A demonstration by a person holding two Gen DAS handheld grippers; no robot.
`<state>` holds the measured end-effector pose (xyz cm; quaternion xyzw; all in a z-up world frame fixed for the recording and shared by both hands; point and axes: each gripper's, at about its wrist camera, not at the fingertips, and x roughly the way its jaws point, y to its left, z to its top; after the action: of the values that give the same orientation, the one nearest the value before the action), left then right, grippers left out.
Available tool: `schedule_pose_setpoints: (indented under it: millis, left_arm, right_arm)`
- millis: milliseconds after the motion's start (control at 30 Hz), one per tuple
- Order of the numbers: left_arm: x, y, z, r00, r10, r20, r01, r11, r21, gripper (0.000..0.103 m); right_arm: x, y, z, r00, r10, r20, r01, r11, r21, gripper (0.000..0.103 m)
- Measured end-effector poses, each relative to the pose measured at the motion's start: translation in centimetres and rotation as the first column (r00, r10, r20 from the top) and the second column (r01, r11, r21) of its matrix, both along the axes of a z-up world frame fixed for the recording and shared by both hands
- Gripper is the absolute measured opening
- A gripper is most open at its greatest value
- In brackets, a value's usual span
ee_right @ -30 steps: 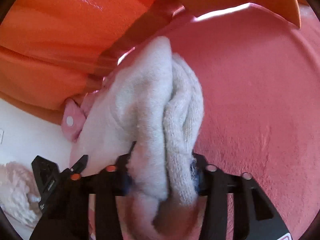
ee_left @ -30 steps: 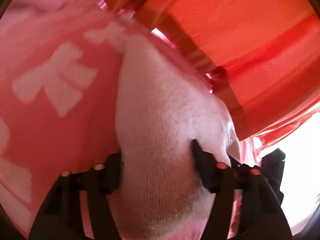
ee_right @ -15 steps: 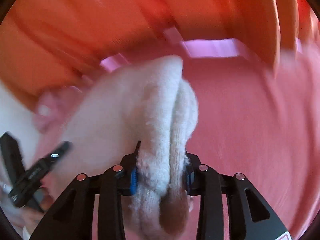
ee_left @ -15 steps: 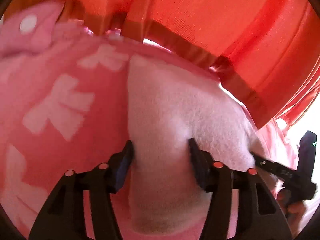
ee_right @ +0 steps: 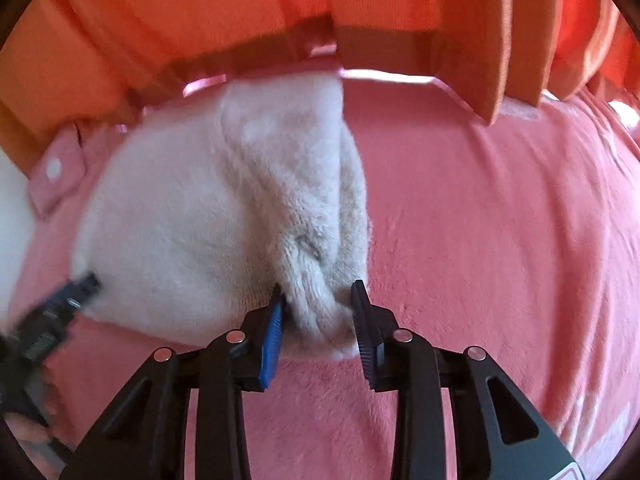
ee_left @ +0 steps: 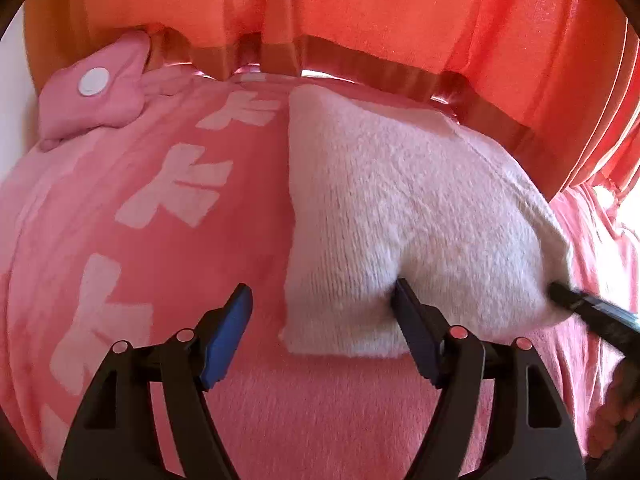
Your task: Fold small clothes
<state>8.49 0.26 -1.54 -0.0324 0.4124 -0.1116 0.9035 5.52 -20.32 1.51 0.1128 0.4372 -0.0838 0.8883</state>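
Observation:
A fuzzy white garment (ee_left: 392,216) lies folded on a pink blanket (ee_left: 160,240) with white bow shapes. My left gripper (ee_left: 320,312) is open over the garment's near left corner; its right finger presses the fabric, its left finger stands off it. In the right wrist view the garment (ee_right: 192,216) shows bunched at its right edge. My right gripper (ee_right: 318,312) is shut on that bunched edge, low on the blanket. Each gripper's tip shows in the other's view, at the garment's side.
An orange curtain (ee_left: 400,20) hangs behind the bed edge; it also shows in the right wrist view (ee_right: 200,20). A small pink cloth piece with a white snap (ee_left: 94,88) lies at the far left. Plain pink blanket (ee_right: 500,240) spreads to the right.
Both grippers lowered the garment onto the blanket. My left gripper opened and released it. My right gripper still grips the bunched edge.

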Motion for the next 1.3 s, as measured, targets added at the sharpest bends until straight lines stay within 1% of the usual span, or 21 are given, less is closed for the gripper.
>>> schedule_pose_setpoints:
  millis: [33, 67, 133, 167, 233, 300, 400, 467, 600, 667, 700, 800, 867, 1033, 1300]
  left_arm:
    - [-0.8, 0.1, 0.3, 1.000, 0.004, 0.005, -0.004, 1.000, 0.006, 0.069]
    - [-1.7, 0.3, 0.6, 1.000, 0.011, 0.017, -0.011, 1.000, 0.016, 0.069]
    - [-3.4, 0.4, 0.7, 0.999, 0.019, 0.040, -0.021, 0.999, 0.044, 0.071]
    - [-4.5, 0.4, 0.6, 0.998, 0.026, 0.050, -0.029, 0.997, 0.066, 0.073]
    - [-6.0, 0.3, 0.2, 0.998, 0.025, 0.060, -0.030, 0.996, 0.084, 0.076]
    - [-7.4, 0.1, -0.6, 0.998, 0.025, 0.059, -0.031, 0.994, 0.102, 0.076]
    - [-8.7, -0.2, -2.0, 0.998, 0.041, 0.045, -0.047, 0.991, 0.127, 0.076]
    - [-9.6, -0.5, -2.8, 0.999, 0.041, 0.034, -0.045, 0.991, 0.125, 0.076]
    - [-10.6, -0.9, -3.6, 0.998, 0.035, 0.053, -0.042, 0.989, 0.138, 0.076]
    - [-10.7, -0.9, -4.0, 0.998, 0.042, 0.052, -0.049, 0.990, 0.136, 0.076]
    - [-10.7, -0.8, -4.2, 0.997, 0.053, 0.056, -0.060, 0.990, 0.128, 0.076]
    - [-10.8, -0.8, -4.4, 0.995, 0.067, 0.073, -0.076, 0.989, 0.129, 0.076]
    - [-11.0, -0.9, -4.5, 0.994, 0.070, 0.088, -0.081, 0.988, 0.133, 0.076]
    - [-11.0, -1.3, -4.7, 0.994, 0.066, 0.085, -0.078, 0.986, 0.150, 0.079]
    - [-11.0, -1.4, -4.7, 0.994, 0.064, 0.084, -0.077, 0.983, 0.165, 0.080]
  right_arm:
    - [-1.6, 0.0, 1.2, 0.999, -0.017, 0.044, 0.018, 1.000, -0.012, 0.030]
    - [-2.7, 0.3, 1.6, 0.998, -0.019, 0.064, 0.020, 1.000, -0.022, 0.033]
    - [-4.8, 1.3, 1.4, 0.997, -0.017, 0.073, 0.021, 0.998, -0.058, 0.037]
    - [-5.7, 1.7, 0.8, 0.998, -0.022, 0.061, 0.027, 0.997, -0.078, 0.040]
    - [-7.4, 2.4, -0.6, 0.999, -0.034, 0.033, 0.037, 0.995, -0.089, 0.046]
    - [-8.3, 2.9, -2.2, 0.999, -0.054, -0.002, 0.054, 0.995, -0.087, 0.047]
    - [-9.6, 3.7, -3.4, 0.996, -0.079, -0.035, 0.076, 0.993, -0.087, 0.048]
    - [-10.1, 4.1, -4.2, 0.994, -0.099, -0.035, 0.095, 0.991, -0.096, 0.048]
    - [-10.6, 4.6, -5.4, 0.993, -0.110, -0.042, 0.107, 0.992, -0.065, 0.052]
    - [-10.8, 5.4, -5.7, 0.994, -0.109, -0.018, 0.107, 0.990, -0.097, 0.055]
    - [-10.8, 5.9, -5.8, 0.995, -0.098, -0.008, 0.096, 0.987, -0.129, 0.057]
    - [-10.9, 6.8, -6.0, 0.997, -0.078, 0.022, 0.081, 0.982, -0.170, 0.057]
    - [-10.9, 7.0, -6.2, 0.997, -0.073, 0.037, 0.078, 0.983, -0.168, 0.058]
    - [-10.7, 7.2, -6.3, 0.994, -0.084, 0.063, 0.094, 0.981, -0.170, 0.062]
    - [-10.7, 7.4, -6.1, 0.995, -0.074, 0.067, 0.084, 0.981, -0.177, 0.062]
